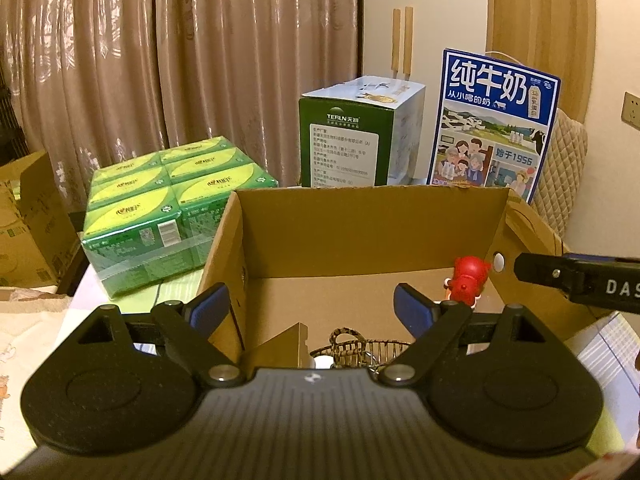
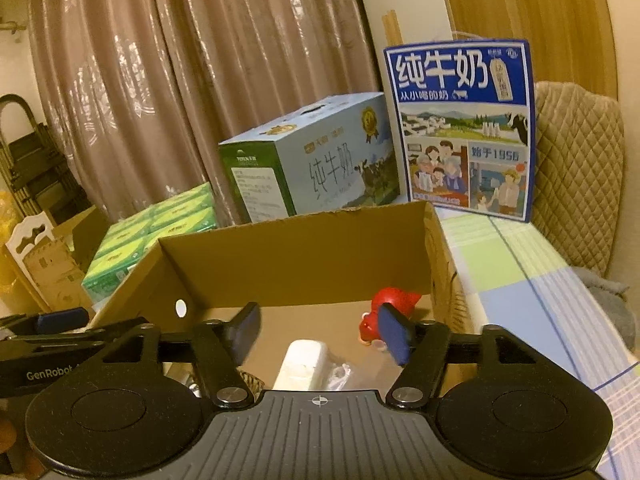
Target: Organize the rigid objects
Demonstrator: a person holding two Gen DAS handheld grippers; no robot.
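Observation:
An open cardboard box (image 1: pixel 360 232) (image 2: pixel 296 268) stands on the table in front of both grippers. A red toy figure (image 1: pixel 468 280) (image 2: pixel 394 300) lies in its far right corner. A small wicker basket (image 1: pixel 360 348) and a white block (image 2: pixel 302 364) also lie inside, near the front. My left gripper (image 1: pixel 312 312) is open and empty above the box's left wall. My right gripper (image 2: pixel 320 332) is open and empty over the box. The right gripper's finger (image 1: pixel 576 280) shows at the right edge of the left wrist view.
A green pack of tissue boxes (image 1: pixel 160 208) (image 2: pixel 156 236) sits left of the box. Two milk cartons stand behind: a green and pale one (image 1: pixel 360 136) (image 2: pixel 316 160) and a blue one (image 1: pixel 496 120) (image 2: pixel 464 128). Curtains (image 1: pixel 160 60) hang behind. A checked cloth (image 2: pixel 532 280) covers the table.

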